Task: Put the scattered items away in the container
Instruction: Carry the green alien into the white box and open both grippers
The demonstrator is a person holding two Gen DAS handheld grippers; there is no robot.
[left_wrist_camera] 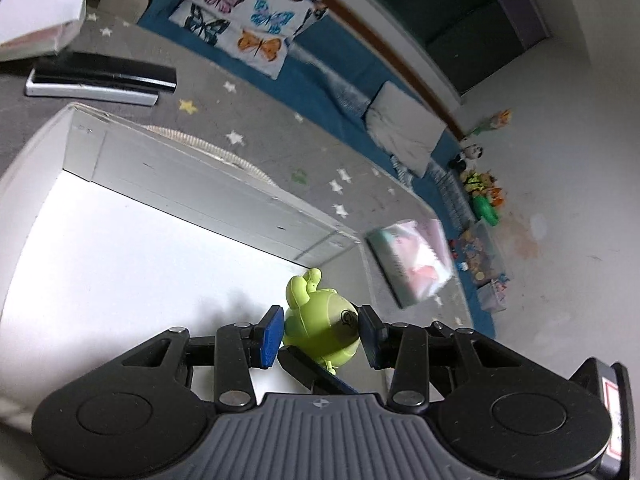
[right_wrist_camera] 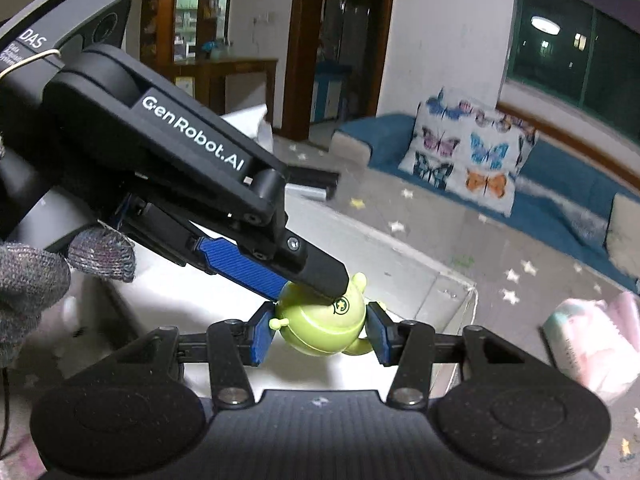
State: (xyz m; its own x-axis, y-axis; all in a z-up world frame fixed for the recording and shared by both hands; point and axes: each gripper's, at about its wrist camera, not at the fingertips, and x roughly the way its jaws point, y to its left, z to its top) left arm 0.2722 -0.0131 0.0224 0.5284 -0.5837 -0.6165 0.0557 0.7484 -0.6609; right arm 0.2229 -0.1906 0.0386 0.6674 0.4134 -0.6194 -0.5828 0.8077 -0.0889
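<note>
Over the open white cardboard box point(left_wrist_camera: 120, 216), both your claws are clamped on the same lime-green round plastic toy figure point(left_wrist_camera: 320, 320).

Left claw point(left_wrist_camera: 318, 336): the blue ribbed pads press the toy's sides, one each side. The toy's ears point away from the camera, toward the box's far wall. Below the toy a finger of the other claw crosses the gap at an angle.

Right claw point(right_wrist_camera: 320, 334): its blue pads also grip the figure on both sides. In this view the left claw's body reaches in from the upper left, white lettering on its black arm, and one of its fingers point(right_wrist_camera: 320, 270) lies across the top of the toy. Your gloved hand point(right_wrist_camera: 32, 280) in grey knit holds that claw at the left edge.

The toy hangs above the box's bright white floor, near the box's corner, not touching the bottom as far as either view shows.

Around the box:
- grey carpet with white and yellow stars point(left_wrist_camera: 256, 120)
- long black-and-white flat box point(left_wrist_camera: 100, 80) on the carpet beyond the container
- pastel plastic-wrapped pack point(left_wrist_camera: 412, 264) just beside the box's corner
- white cushion printed with coloured butterflies point(left_wrist_camera: 248, 16) on a blue mat point(left_wrist_camera: 320, 92) along the wall
- small toys point(left_wrist_camera: 484, 196) lined up on the pale floor, too blurred to name
</note>
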